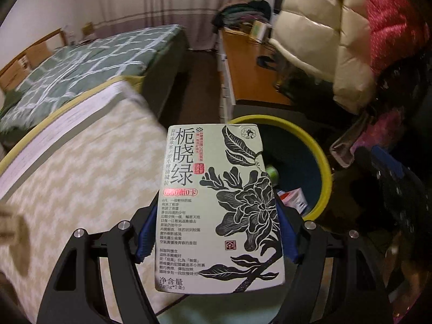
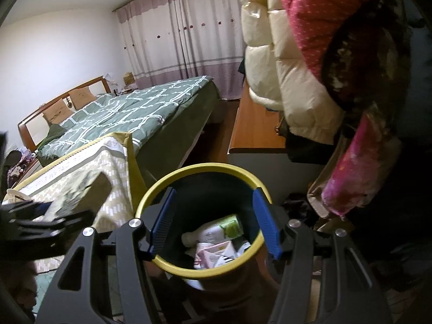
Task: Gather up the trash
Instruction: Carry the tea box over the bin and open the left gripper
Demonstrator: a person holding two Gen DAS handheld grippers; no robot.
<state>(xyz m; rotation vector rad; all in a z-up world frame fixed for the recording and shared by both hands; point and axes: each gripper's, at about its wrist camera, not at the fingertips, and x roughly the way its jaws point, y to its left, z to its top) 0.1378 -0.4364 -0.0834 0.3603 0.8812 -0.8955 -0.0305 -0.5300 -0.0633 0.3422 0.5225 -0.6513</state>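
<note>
Through the left wrist camera, our left gripper (image 1: 216, 232) is clamped on a pale green tea box (image 1: 218, 208), just before the yellow-rimmed bin (image 1: 322, 162). Through the right wrist camera, our right gripper (image 2: 214, 222) hangs above the bin (image 2: 151, 197) with fingers apart, empty; wrappers (image 2: 216, 243) lie inside.

Bed (image 2: 151, 102) with green quilt in white lattice print, wooden headboard (image 2: 62, 102) behind. Pale curtains (image 2: 186, 40) with mauve bands, full height, beyond the bed. Cream puffer coat (image 2: 291, 81) and pink spotted garment (image 2: 318, 19) hanging at right. Long wooden surface (image 1: 248, 70) along the wall, clothes (image 1: 243, 10) piled at its far end. Zigzag-patterned cloth (image 1: 89, 167), yellow-edged, near the bed.
</note>
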